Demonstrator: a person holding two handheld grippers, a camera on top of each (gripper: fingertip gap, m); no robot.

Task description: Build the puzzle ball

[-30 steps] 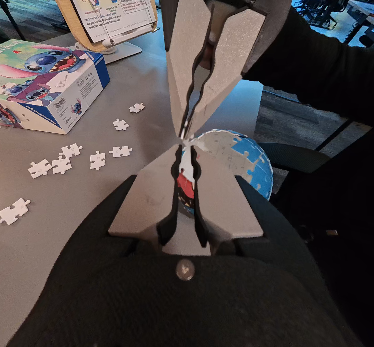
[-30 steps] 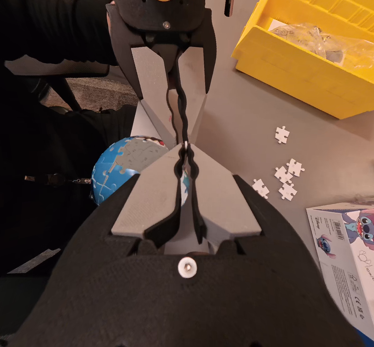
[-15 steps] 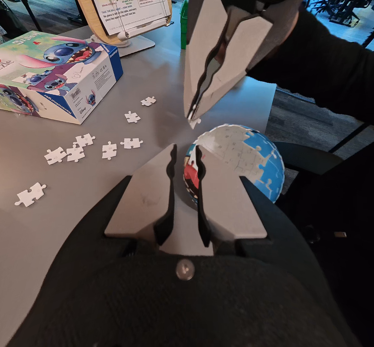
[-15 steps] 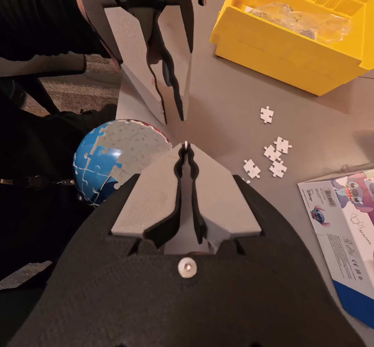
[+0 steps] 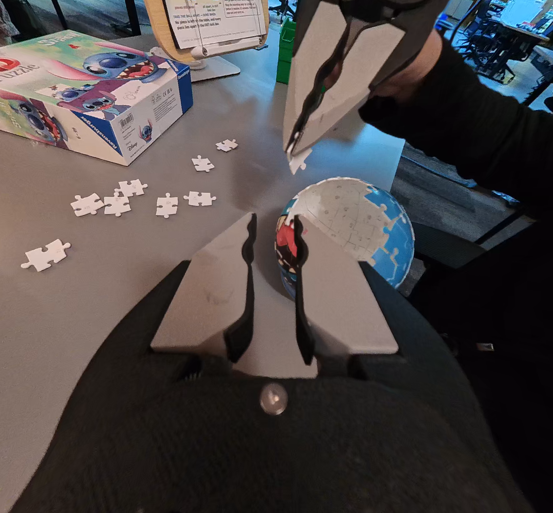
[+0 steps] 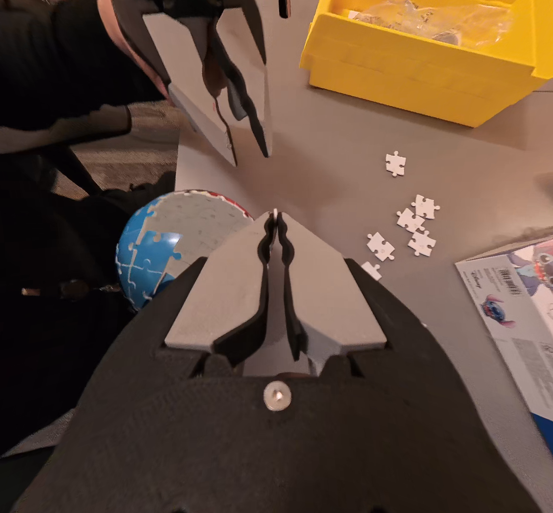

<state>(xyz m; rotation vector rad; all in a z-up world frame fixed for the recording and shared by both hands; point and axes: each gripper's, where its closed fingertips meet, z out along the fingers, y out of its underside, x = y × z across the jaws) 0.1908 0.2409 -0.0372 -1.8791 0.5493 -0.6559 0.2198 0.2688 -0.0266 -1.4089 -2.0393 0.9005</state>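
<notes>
The partly built puzzle ball [image 5: 353, 223] lies on the grey table near its edge, blue outside with the white inner side showing; it also shows in the right wrist view [image 6: 179, 229]. My left gripper [image 5: 275, 218] is open and empty, just left of the ball. My right gripper [image 5: 291, 148] is shut on a white puzzle piece [image 5: 299, 160], held in the air above and beyond the ball. In the right wrist view the piece's edge [image 6: 274, 214] shows between the shut tips of the right gripper [image 6: 274, 218], and the open left gripper [image 6: 250, 159] hangs opposite.
Several loose white pieces [image 5: 119, 202] lie left of the ball, also seen in the right wrist view [image 6: 416, 223]. The puzzle box [image 5: 89, 100] and an instruction stand [image 5: 209, 19] are behind them. A yellow bin [image 6: 419, 79] holds a plastic bag. The table edge runs beside the ball. My hands' fingertips stand some 5 cm from each other.
The two grippers met tip to tip on the piece. The left gripper has opened and let go, and the two have drawn apart. The right one keeps the piece.
</notes>
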